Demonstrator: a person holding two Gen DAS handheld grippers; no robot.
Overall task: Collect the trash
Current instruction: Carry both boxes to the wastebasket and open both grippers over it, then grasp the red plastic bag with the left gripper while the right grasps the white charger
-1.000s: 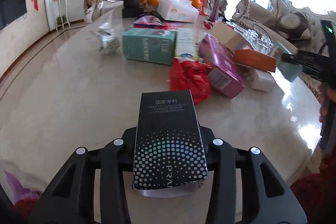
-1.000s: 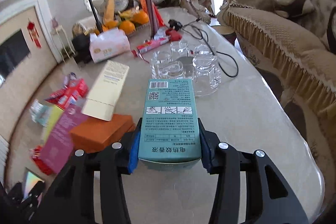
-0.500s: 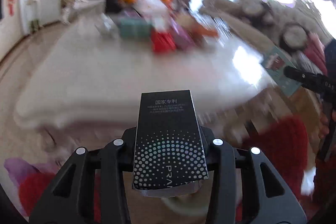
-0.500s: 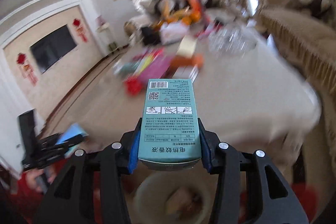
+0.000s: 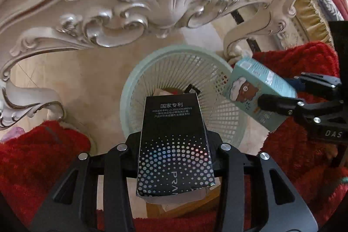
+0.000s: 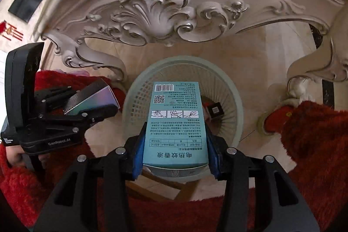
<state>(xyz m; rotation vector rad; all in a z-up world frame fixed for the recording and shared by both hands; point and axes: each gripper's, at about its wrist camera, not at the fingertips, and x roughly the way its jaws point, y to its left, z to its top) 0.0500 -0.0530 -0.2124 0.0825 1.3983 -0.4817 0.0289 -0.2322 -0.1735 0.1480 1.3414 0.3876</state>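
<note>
My left gripper [image 5: 175, 140] points steeply down and is shut on a black box with a dotted pattern [image 5: 174, 123]. Right under it on the floor stands a pale green lattice basket [image 5: 134, 88]. My right gripper [image 6: 175, 145] is shut on a teal box [image 6: 175, 119] printed with a barcode, and it hangs over the same basket [image 6: 132, 105]. Each view shows the other gripper at the basket's rim: the right gripper [image 5: 278, 101] with the teal box [image 5: 256, 88], the left gripper [image 6: 93, 110] with the black box [image 6: 91, 99]. A small black box [image 6: 215, 111] lies inside the basket.
The carved cream table apron [image 5: 152, 3] and its curled legs [image 6: 304, 71] arch just beyond the basket. Red fluffy sleeves [image 5: 32, 156] flank both sides. The floor [image 5: 91, 79] is glossy beige tile. A wooden piece [image 5: 184, 203] shows beneath the left gripper.
Both grippers swung from over the cluttered tabletop down past its edge and now point at the basket on the floor. Each box stays gripped as before.
</note>
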